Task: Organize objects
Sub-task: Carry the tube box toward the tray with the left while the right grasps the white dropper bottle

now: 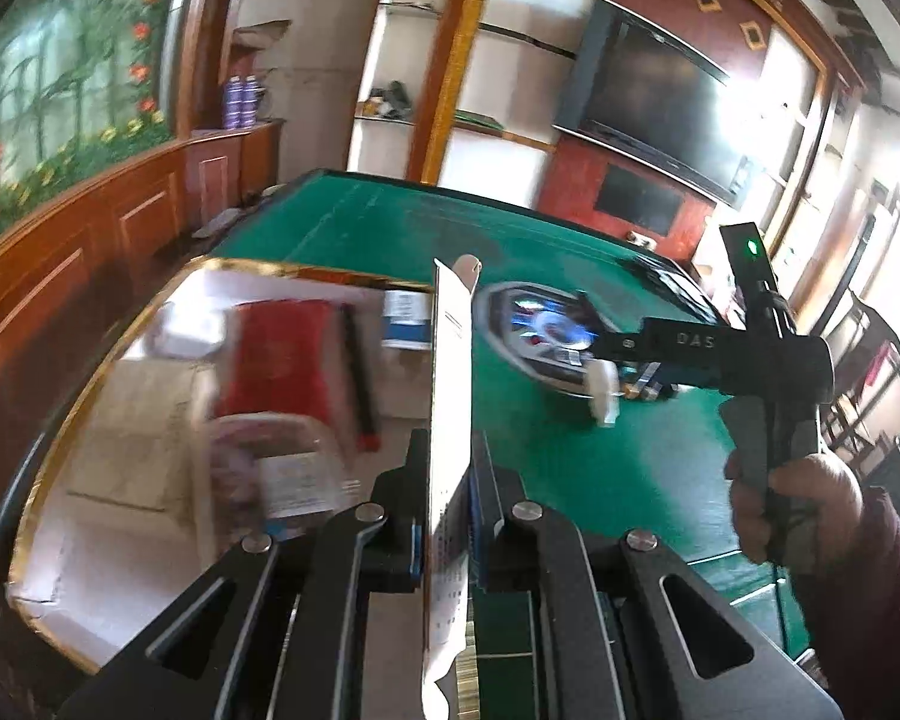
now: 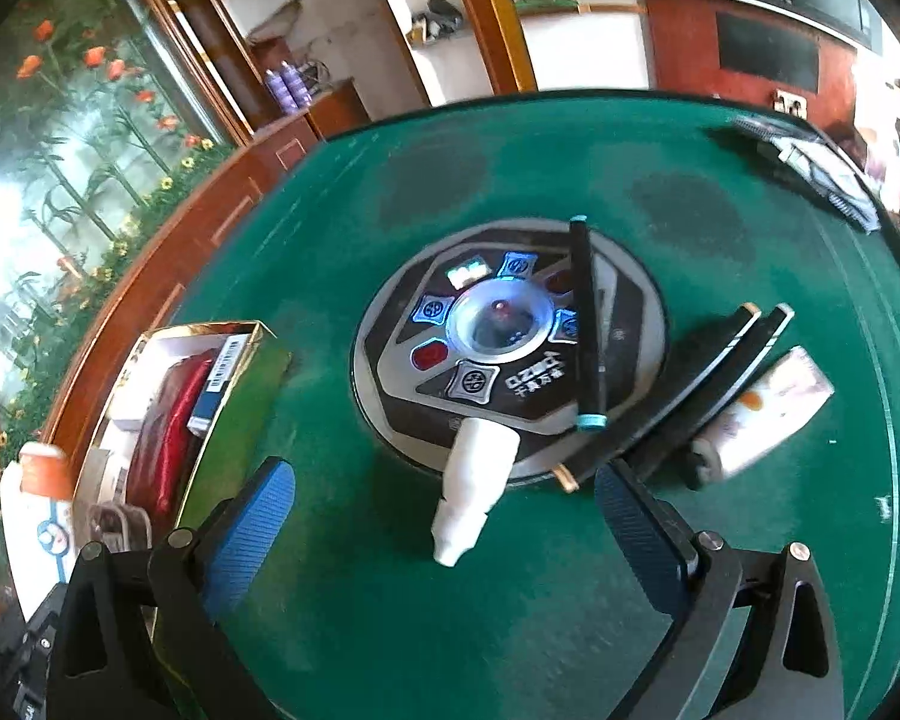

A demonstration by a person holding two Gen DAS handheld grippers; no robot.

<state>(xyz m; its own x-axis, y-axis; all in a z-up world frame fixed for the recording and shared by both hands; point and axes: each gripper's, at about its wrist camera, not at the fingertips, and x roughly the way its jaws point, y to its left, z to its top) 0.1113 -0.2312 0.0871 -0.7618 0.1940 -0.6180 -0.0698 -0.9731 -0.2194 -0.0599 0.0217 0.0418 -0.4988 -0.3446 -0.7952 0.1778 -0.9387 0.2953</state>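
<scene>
Green felt covers the table (image 2: 354,630), and its round control panel (image 2: 498,348) in the middle is my landmark. My left claw (image 1: 447,516) is clenched on a thin white carton (image 1: 450,396), held edge-on and upright between the pads, above the near edge of the gold-rimmed box (image 1: 108,324) that sits well to the left of the panel. Inside that box lie a red pouch (image 1: 282,354), a dark pen (image 1: 360,384) and a blue-and-white packet (image 1: 405,318); the rest is too blurred to name. My right claw (image 2: 444,522) stands released, jaws wide apart, just in front of the panel, with a small white bottle (image 2: 474,486) lying between the pads, its base on the panel's near rim, touched by neither pad. A black marker (image 2: 585,324) lies across the panel's right side. Just right of the panel rest two dark flat bars (image 2: 726,360) and a white tube (image 2: 762,414).
</scene>
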